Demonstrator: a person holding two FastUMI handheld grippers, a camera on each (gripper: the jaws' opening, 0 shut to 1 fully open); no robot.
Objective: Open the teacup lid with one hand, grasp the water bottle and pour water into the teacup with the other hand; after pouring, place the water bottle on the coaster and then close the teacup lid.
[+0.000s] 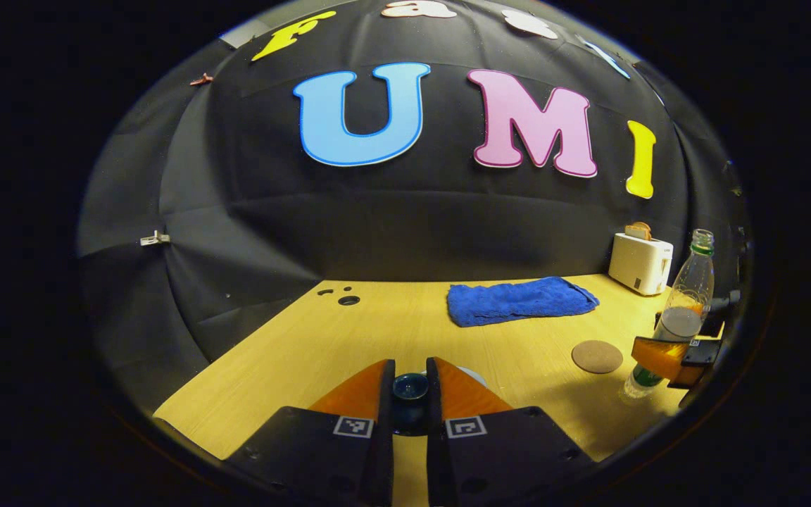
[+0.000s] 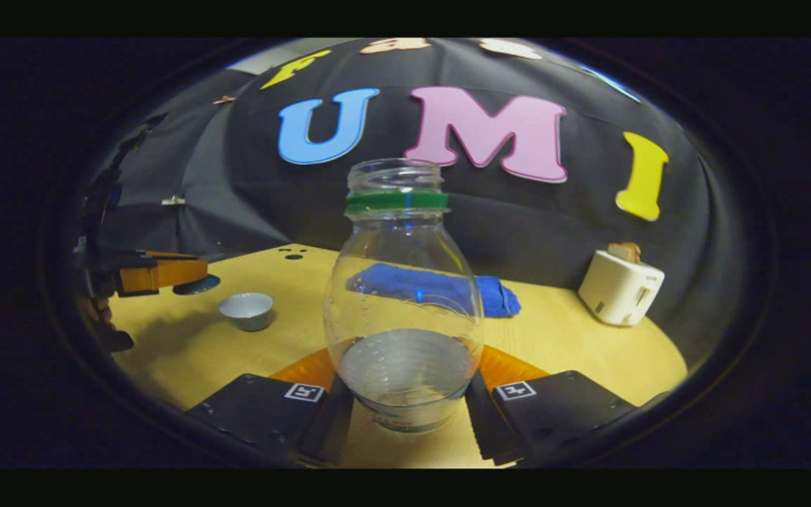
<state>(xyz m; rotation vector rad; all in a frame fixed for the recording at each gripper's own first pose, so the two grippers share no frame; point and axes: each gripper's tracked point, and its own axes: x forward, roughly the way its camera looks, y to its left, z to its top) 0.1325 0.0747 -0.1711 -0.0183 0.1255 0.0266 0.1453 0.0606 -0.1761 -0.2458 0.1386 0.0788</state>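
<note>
My left gripper (image 1: pixel 410 373) is shut on the knob of the dark blue teacup lid (image 1: pixel 410 387). In the right gripper view that lid (image 2: pixel 198 284) hangs in the left gripper (image 2: pixel 184 274), above the table and left of the pale teacup (image 2: pixel 246 310), which stands uncovered. My right gripper (image 2: pixel 405 377) is shut on the lower body of the clear water bottle (image 2: pixel 405 310). The bottle is upright and uncapped, with a green neck ring and water in its lower part. In the left gripper view the bottle (image 1: pixel 687 303) sits in the right gripper (image 1: pixel 666 355), beside the round brown coaster (image 1: pixel 597 356).
A folded blue towel (image 1: pixel 518 301) lies at the back of the wooden table (image 1: pixel 321 345). A white toaster (image 1: pixel 640 262) holding a slice of bread stands at the back right. Small dark holes (image 1: pixel 348 300) mark the table's far left.
</note>
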